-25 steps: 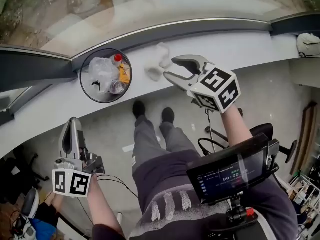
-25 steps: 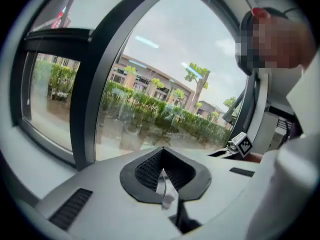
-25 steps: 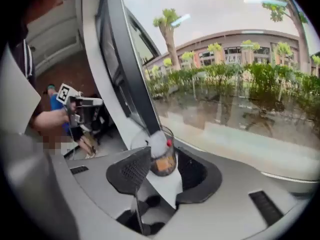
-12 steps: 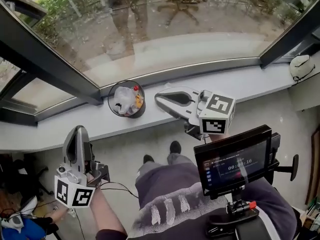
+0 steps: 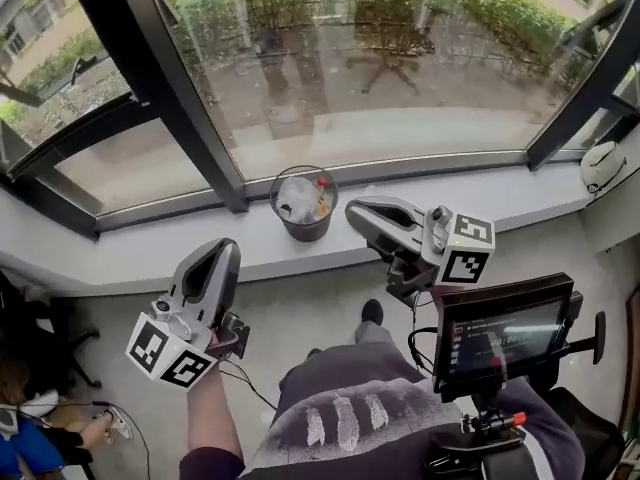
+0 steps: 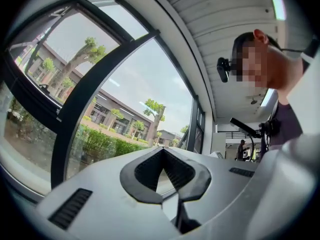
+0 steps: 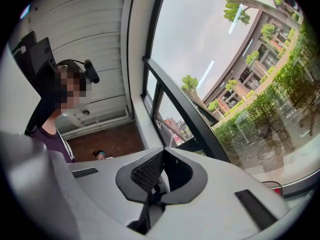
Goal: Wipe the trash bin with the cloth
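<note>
A dark round trash bin [image 5: 303, 208] holding a clear bag, a red-capped bottle and other litter stands on the grey window sill [image 5: 130, 253]. My right gripper [image 5: 353, 211] hangs just right of the bin, pointing left at it, jaws shut with nothing between them. My left gripper [image 5: 222, 250] is lower left, in front of the sill and apart from the bin, also shut and empty. Both gripper views look upward at windows and ceiling; the left gripper [image 6: 162, 150] and right gripper [image 7: 163, 150] show jaws closed on nothing. No cloth is in sight.
A thick dark window post [image 5: 170, 78] rises behind the sill left of the bin. A white rounded object [image 5: 600, 165] lies at the sill's far right. A screen [image 5: 500, 333] is mounted in front of my chest. A person's hand [image 5: 95, 430] shows at lower left.
The head view has tilted up toward the window. The right gripper's jaws have gone from open to shut. The cloth seen on the sill beside it is out of sight now. The left gripper rose.
</note>
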A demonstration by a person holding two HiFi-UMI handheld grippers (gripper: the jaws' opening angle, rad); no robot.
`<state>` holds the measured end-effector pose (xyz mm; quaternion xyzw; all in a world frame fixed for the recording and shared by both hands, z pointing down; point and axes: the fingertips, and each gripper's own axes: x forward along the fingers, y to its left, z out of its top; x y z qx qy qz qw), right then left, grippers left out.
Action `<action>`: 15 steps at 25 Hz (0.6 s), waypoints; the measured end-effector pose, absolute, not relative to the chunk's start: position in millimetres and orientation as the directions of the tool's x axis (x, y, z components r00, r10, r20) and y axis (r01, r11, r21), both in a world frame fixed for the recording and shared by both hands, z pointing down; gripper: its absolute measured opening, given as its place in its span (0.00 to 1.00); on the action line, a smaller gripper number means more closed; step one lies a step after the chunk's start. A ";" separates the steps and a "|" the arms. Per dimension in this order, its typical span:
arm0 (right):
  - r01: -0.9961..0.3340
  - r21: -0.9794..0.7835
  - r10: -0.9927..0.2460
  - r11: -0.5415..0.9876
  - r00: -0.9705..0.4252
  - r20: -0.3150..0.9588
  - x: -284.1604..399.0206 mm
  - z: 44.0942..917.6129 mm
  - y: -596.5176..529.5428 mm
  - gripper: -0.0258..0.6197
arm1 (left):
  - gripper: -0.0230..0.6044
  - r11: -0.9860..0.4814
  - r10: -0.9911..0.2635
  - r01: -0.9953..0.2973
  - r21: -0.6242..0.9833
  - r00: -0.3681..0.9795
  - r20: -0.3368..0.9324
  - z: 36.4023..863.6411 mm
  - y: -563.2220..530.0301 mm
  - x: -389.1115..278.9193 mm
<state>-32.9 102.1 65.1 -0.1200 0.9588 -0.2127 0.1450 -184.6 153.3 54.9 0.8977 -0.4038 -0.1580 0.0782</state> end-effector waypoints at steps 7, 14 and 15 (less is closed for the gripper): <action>-0.169 -0.488 -0.300 0.856 -0.932 -0.203 -50.2 78.1 162.2 0.04 | 0.03 -0.704 -0.708 -0.630 0.329 0.662 -0.247 76.1 172.9 -210.4; -0.365 -0.489 -0.490 0.792 -0.859 -0.151 13.4 80.8 188.6 0.04 | 0.03 -0.775 -0.622 -0.533 0.340 0.738 -0.263 69.3 182.7 -173.5; -0.381 -0.485 -0.509 0.787 -0.846 -0.161 22.5 79.8 193.5 0.04 | 0.03 -0.791 -0.601 -0.516 0.330 0.756 -0.260 64.8 185.7 -164.9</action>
